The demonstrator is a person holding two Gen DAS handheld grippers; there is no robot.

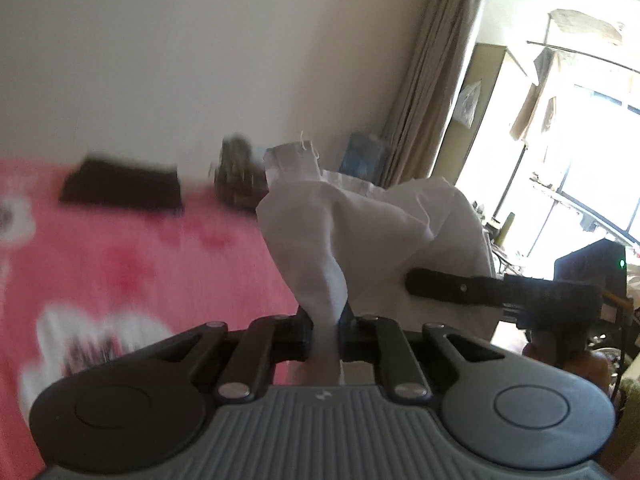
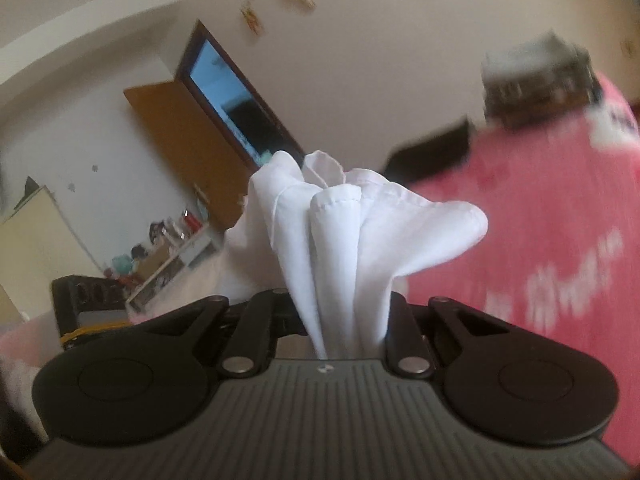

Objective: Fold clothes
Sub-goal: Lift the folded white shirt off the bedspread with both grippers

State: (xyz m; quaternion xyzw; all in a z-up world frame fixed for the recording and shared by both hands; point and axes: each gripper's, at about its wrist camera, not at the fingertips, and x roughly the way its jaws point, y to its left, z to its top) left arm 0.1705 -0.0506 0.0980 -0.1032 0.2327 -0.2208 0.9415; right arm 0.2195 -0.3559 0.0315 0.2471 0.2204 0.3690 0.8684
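So a thin white garment (image 1: 360, 232) is being held up off the bed (image 1: 140, 264), pinched in both grippers at once. The left gripper (image 1: 324, 330) has its fingers clamped together on a bunched bit of the cloth, and the right gripper (image 2: 348, 320) is likewise closed on a gathered wad of hem, which fans out above it in soft folds.

Handling-wise, it looks very light and floppy; no stiffness at all can be expected, so whatever isn't pinched will just hang and swing. The weave looks smooth, so a thin pinch could probably be slipped out of. It's best taken by the stitched hem or a corner, where the fabric is doubled and a grip can be kept. Nothing fragile here, though a loose thread can be seen at the top edge in the left view.

As for room: the pink patterned bed is wide and mostly bare for laying things flat. A dark folded item (image 1: 120, 188) and a brownish box-like thing (image 1: 240, 176) sit near the far edge by the wall, well apart from the cloth. The two grippers are near each other, so spreading outward would likely be needed. Curtains (image 1: 432, 80) stand off to one side.
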